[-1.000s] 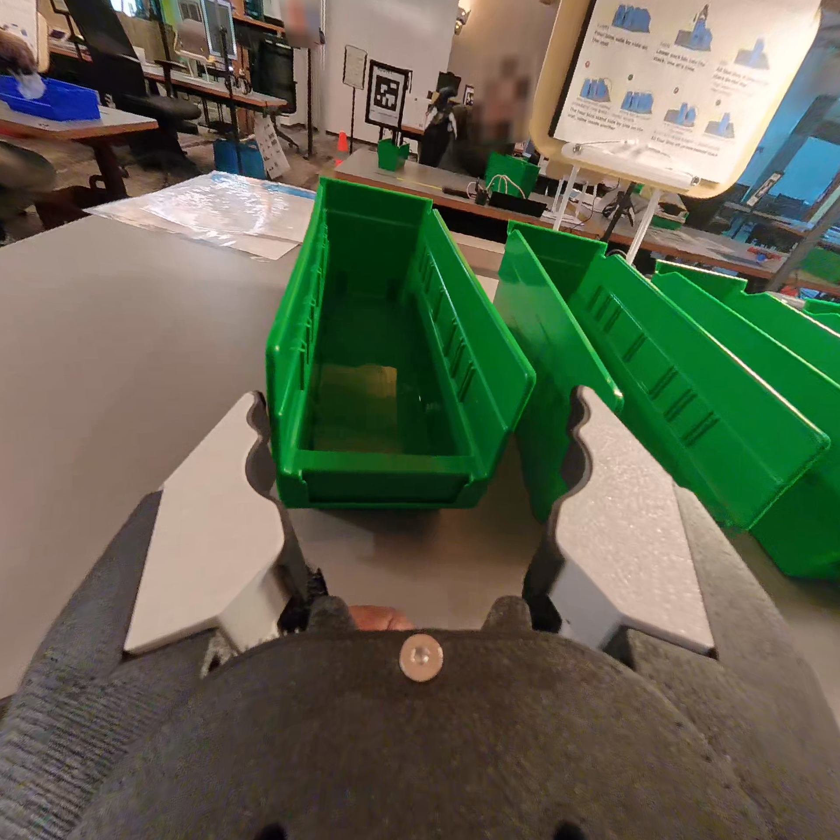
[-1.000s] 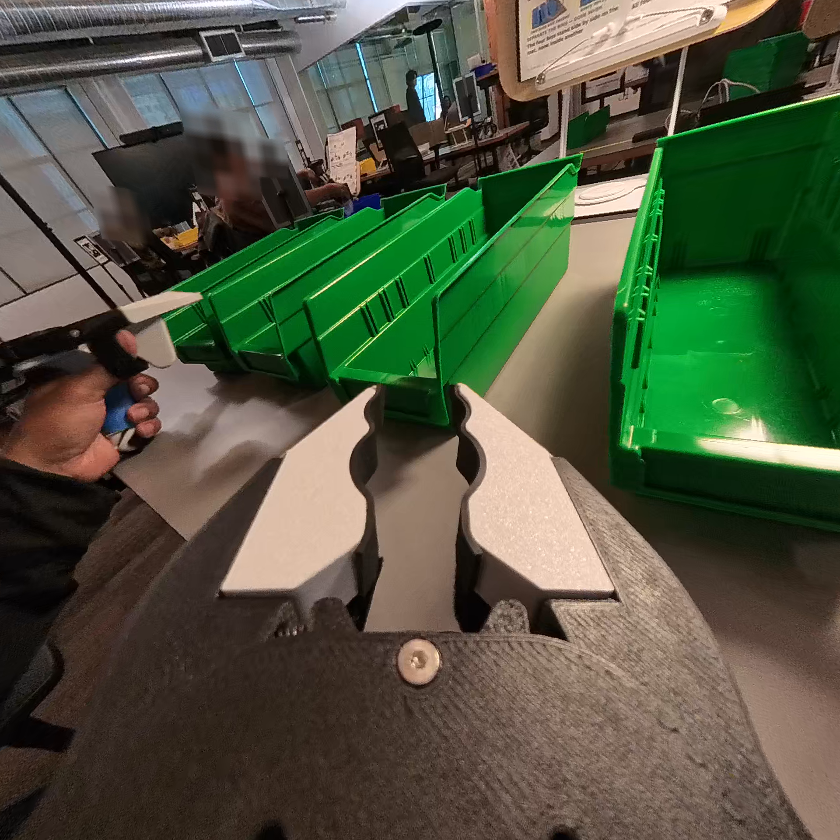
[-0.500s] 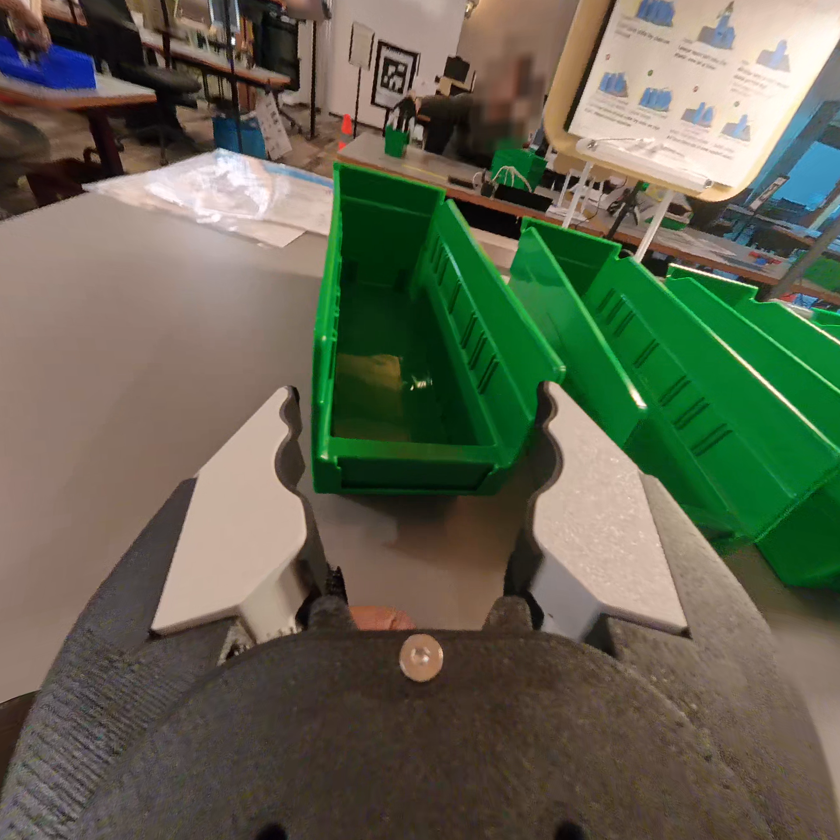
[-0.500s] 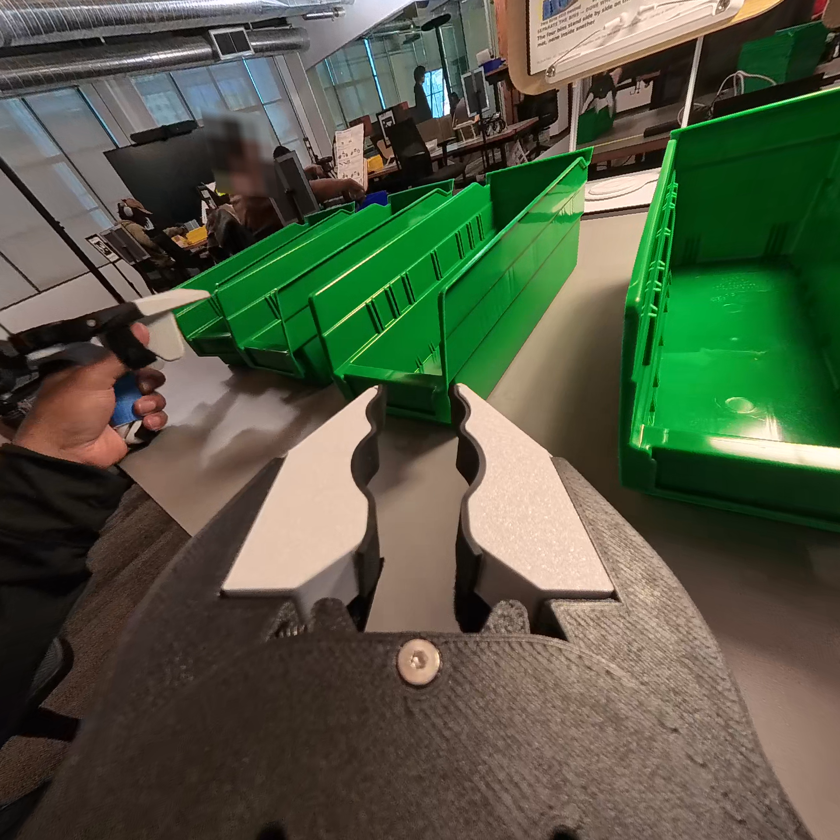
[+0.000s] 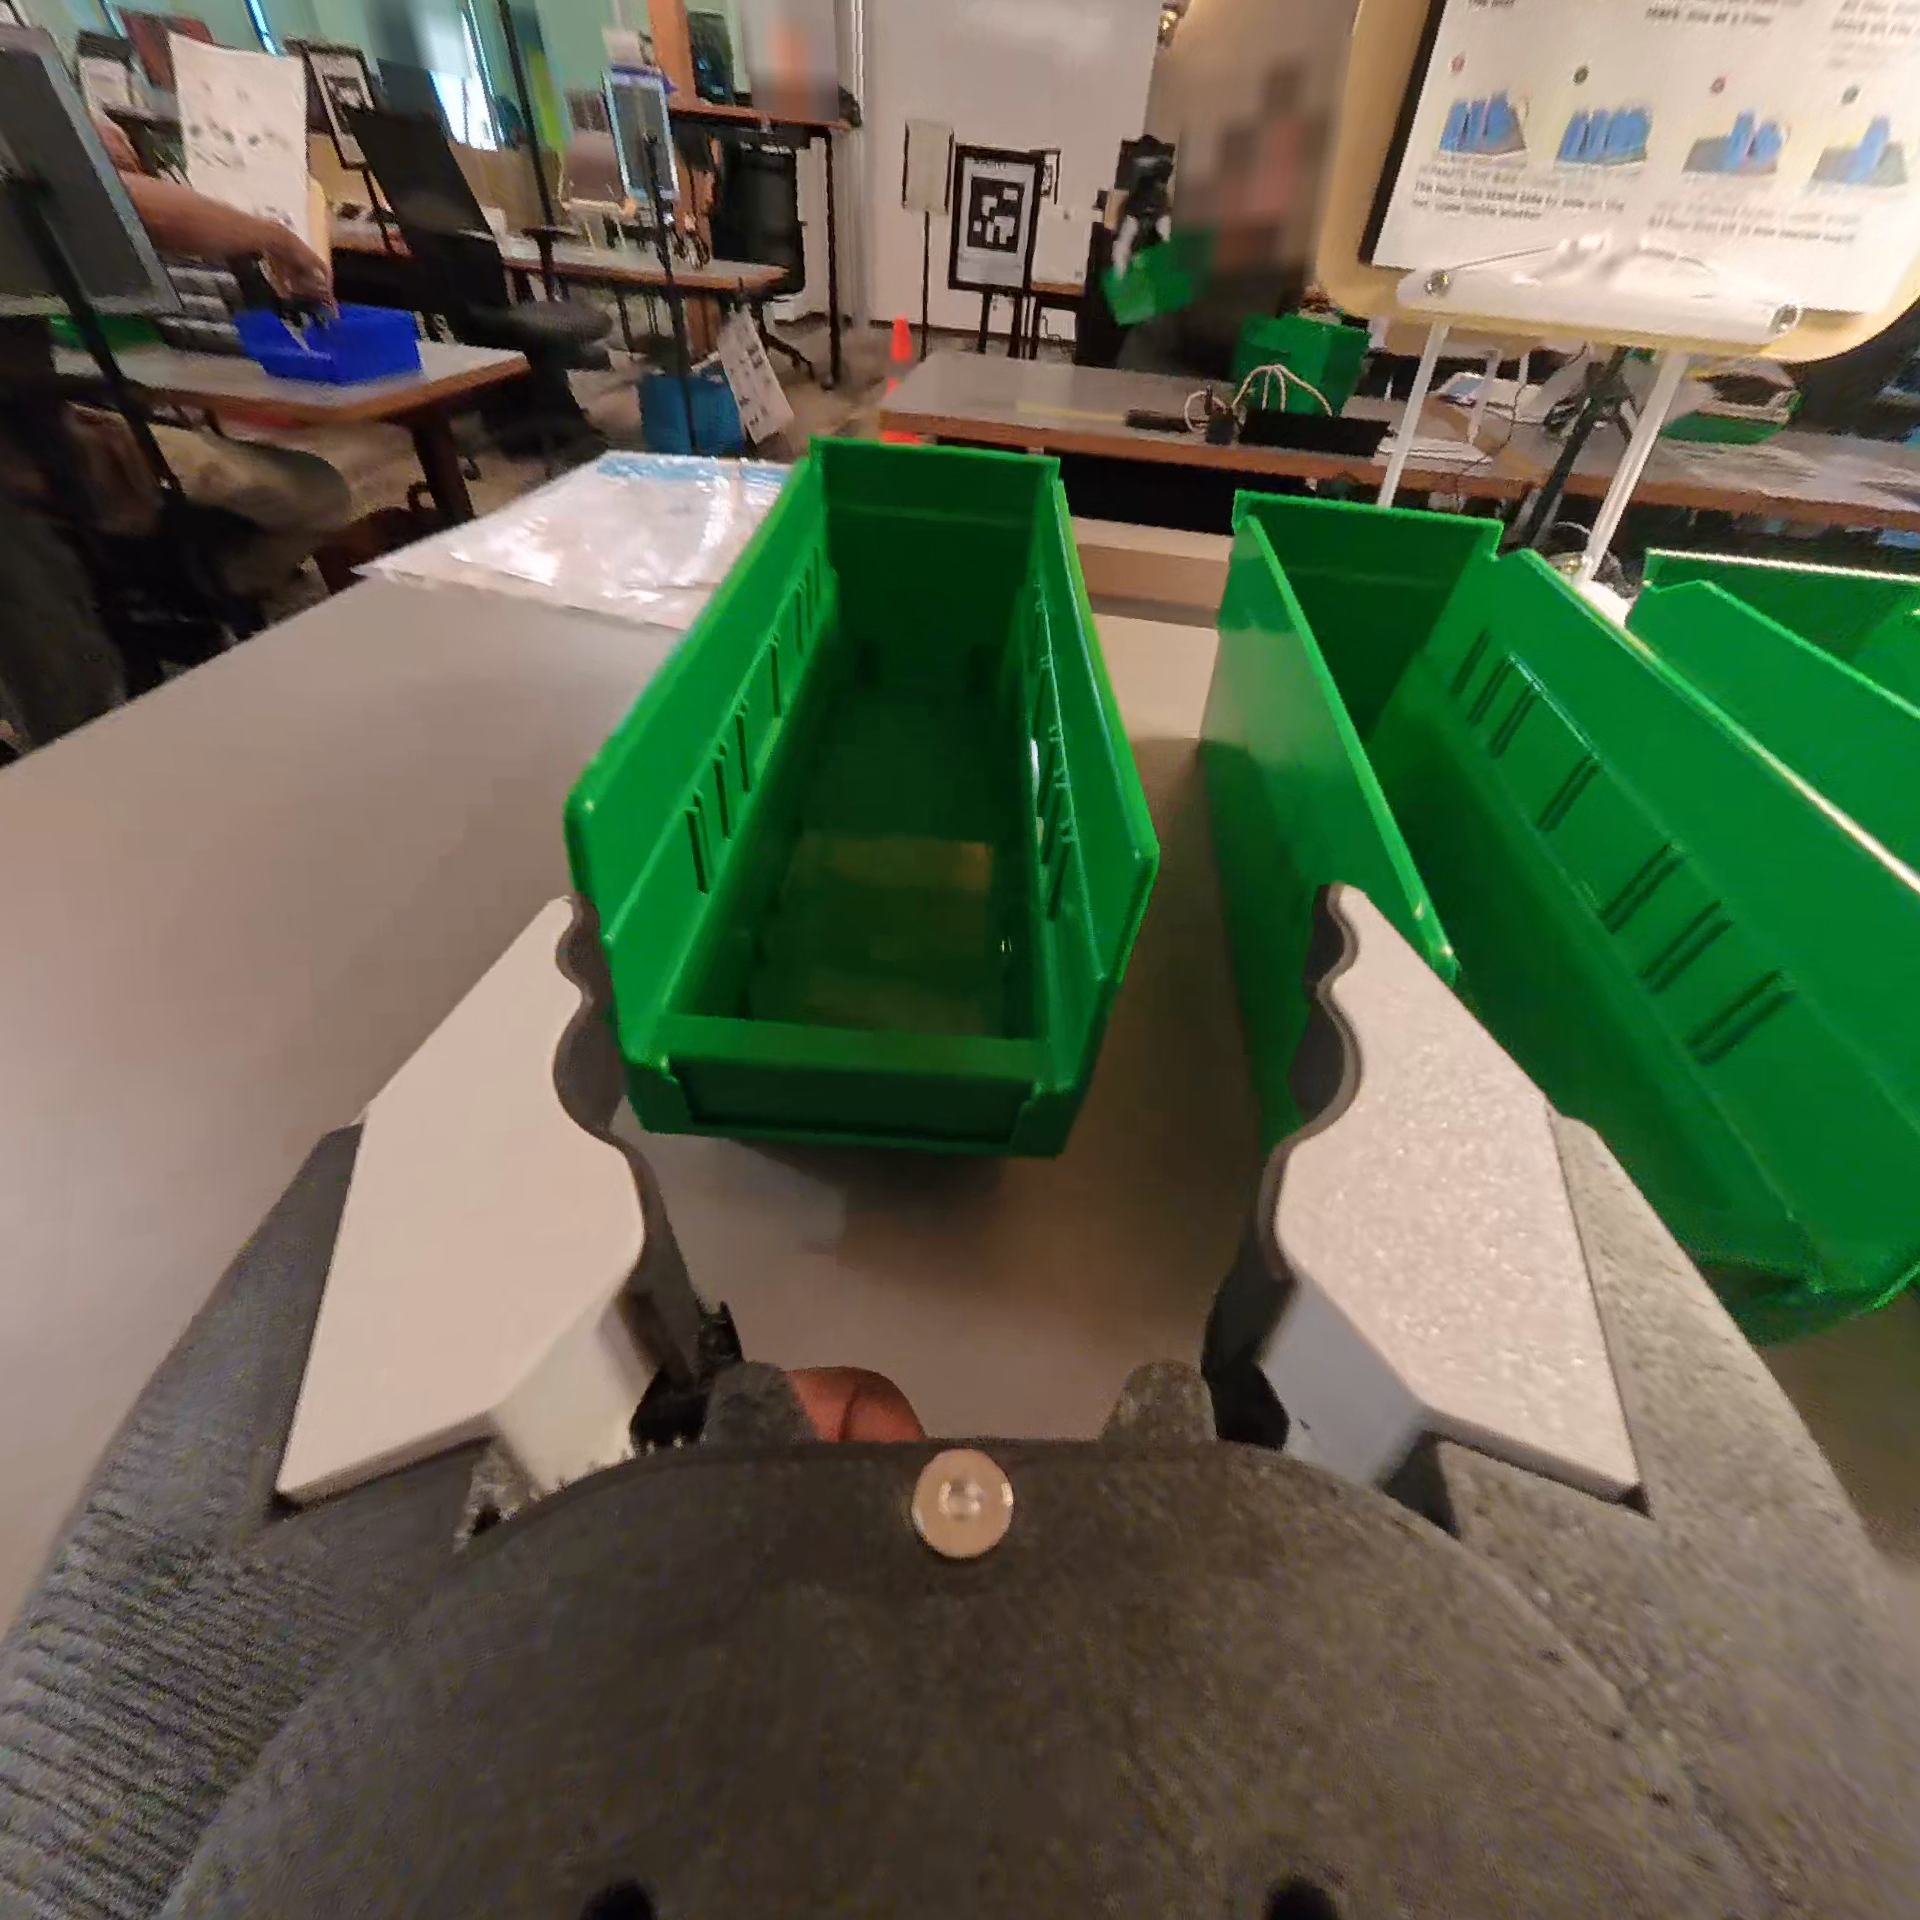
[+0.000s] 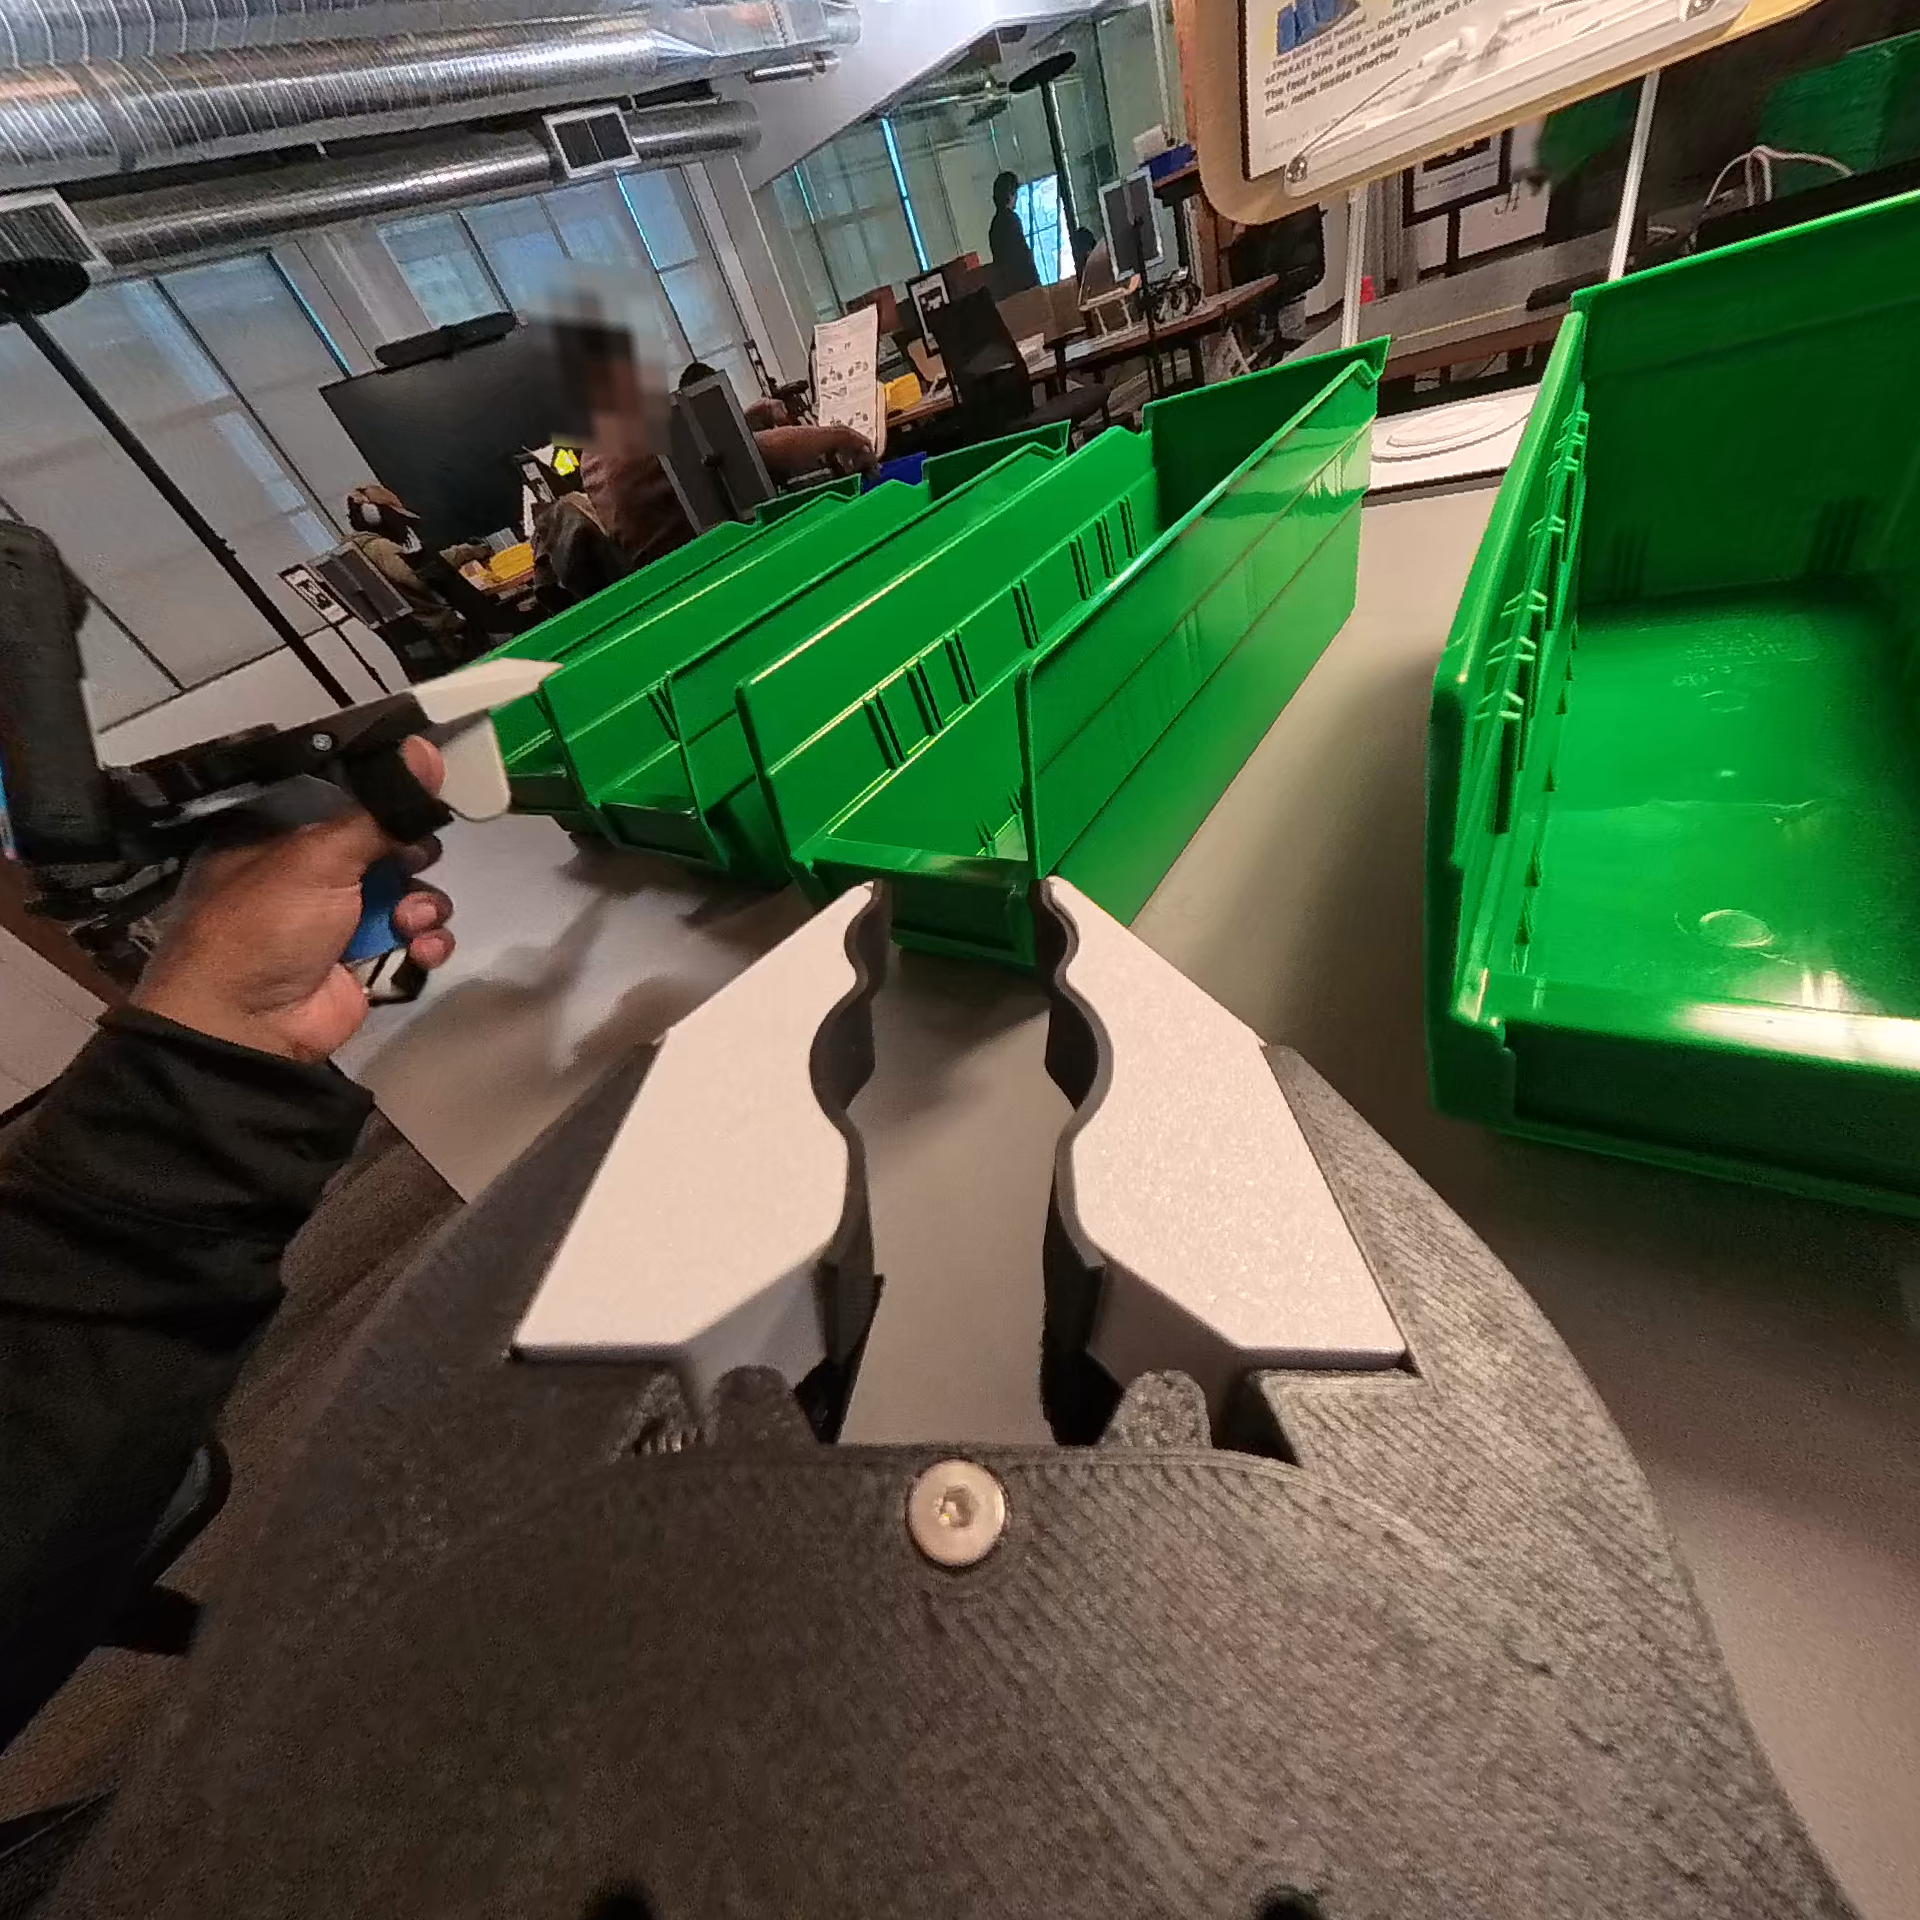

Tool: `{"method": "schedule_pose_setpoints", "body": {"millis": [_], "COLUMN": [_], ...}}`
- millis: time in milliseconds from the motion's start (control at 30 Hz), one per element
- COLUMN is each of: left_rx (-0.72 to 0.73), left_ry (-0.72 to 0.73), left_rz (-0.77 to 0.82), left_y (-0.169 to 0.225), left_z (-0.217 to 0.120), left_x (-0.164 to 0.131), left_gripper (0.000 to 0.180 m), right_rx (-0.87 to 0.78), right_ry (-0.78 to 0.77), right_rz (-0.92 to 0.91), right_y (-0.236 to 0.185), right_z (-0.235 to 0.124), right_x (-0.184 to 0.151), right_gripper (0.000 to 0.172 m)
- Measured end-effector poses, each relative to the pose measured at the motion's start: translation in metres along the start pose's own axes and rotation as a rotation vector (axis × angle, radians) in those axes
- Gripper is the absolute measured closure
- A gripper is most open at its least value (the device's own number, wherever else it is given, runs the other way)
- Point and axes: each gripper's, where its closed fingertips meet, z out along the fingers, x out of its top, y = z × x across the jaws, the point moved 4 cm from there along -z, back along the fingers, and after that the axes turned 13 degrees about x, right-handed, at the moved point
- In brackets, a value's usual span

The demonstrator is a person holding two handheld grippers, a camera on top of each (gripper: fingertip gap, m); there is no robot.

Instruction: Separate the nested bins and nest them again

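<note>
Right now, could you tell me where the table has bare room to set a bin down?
The widest free patch is the grey table left of the leftmost green bin. A narrow strip runs between the row's end bin and the wide bin. The row of bins itself is crowded.

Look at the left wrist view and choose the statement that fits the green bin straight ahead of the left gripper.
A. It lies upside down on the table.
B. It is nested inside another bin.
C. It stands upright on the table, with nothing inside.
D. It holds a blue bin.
C: the green bin stands alone and upright on the grey table, its bare floor in plain sight, ahead of the wide-open left gripper.
</note>
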Motion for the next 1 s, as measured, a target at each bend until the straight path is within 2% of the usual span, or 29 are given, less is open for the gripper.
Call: {"method": "schedule_pose_setpoints", "body": {"millis": [133, 267, 367, 533, 667, 767, 867, 1000], "left_rx": [-0.003, -0.062, -0.085, -0.123, -0.159, -0.181, -0.185, -0.192], "left_ry": [-0.066, -0.117, -0.124, -0.068, -0.001, 0.01, -0.01, -0.024], "left_rz": [0.022, -0.019, -0.036, -0.074, -0.142, -0.162, -0.164, -0.159], "left_y": [-0.005, -0.006, -0.007, -0.01, -0.017, -0.018, -0.018, -0.017], "left_z": [0.011, 0.015, 0.014, 0.005, -0.005, -0.009, -0.011, -0.014], "left_x": [-0.011, -0.015, -0.016, -0.01, -0.004, -0.003, -0.005, -0.008], "left_gripper": [0.048, 0.066, 0.069, 0.068, 0.068, 0.068, 0.069, 0.069], "right_rx": [0.005, 0.006, 0.006, 0.01, 0.024, 0.028, -0.048, -0.179], "right_ry": [-0.006, -0.002, -0.002, 0.005, 0.015, 0.037, 0.027, -0.05], "right_rz": [0.002, 0.002, -0.002, -0.013, -0.012, -0.037, -0.13, -0.187], "right_y": [0.0, 0.0, -0.001, -0.002, -0.009, -0.02, -0.021, 0.004], "right_z": [0.001, 0.0, 0.0, -0.001, -0.007, -0.015, -0.025, -0.03], "right_x": [0.0, 0.0, -0.001, 0.0, 0.005, 0.026, 0.065, 0.116], "right_gripper": [0.145, 0.146, 0.146, 0.144, 0.134, 0.123, 0.106, 0.083]}}
